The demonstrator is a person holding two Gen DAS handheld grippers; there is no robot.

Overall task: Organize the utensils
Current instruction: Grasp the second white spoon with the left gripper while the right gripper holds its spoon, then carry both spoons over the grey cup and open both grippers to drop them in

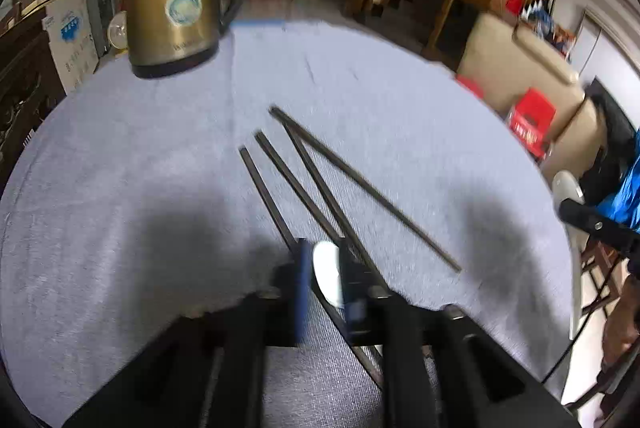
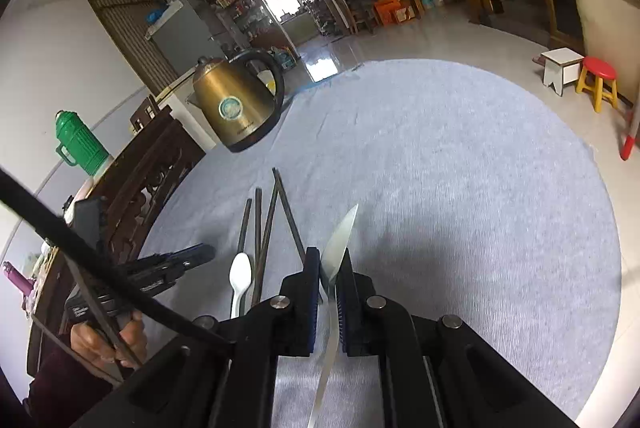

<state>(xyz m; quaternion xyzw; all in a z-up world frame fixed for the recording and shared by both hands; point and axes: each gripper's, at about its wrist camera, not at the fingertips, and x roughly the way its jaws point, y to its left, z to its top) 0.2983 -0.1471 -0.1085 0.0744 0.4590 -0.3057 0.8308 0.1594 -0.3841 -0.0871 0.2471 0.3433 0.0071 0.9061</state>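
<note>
A round table under a grey cloth (image 2: 460,167) carries the utensils. Near its far left edge stands a brass kettle (image 2: 234,105) with a black handle and a round sticker on its side.

4 dark chopsticks (image 1: 320,183) lie on the cloth near the middle, roughly side by side; in the left wrist view 3 run close together and the 4th splays off to the right, its far tip touching its neighbour's. In the right wrist view they fan out from a common near end just left of the right gripper.

A white spoon (image 2: 240,278) lies on the cloth, bowl up, touching or just beside the near ends of the chopsticks. The left gripper (image 1: 326,268) sits right over it: in the left wrist view the white bowl shows between the 2 fingers with a gap on either side, so the jaws are released and not pressing on it. That view is motion-blurred.

The right gripper (image 2: 329,270) is clenched on a steel spoon (image 2: 340,242), which stands on edge between the blue pads, its bowl pointing up and away and its handle running back below the fingers, clear of the cloth.

A hand (image 2: 108,342) in a dark sleeve grips the left gripper's handle at the lower left of the right wrist view.
</note>
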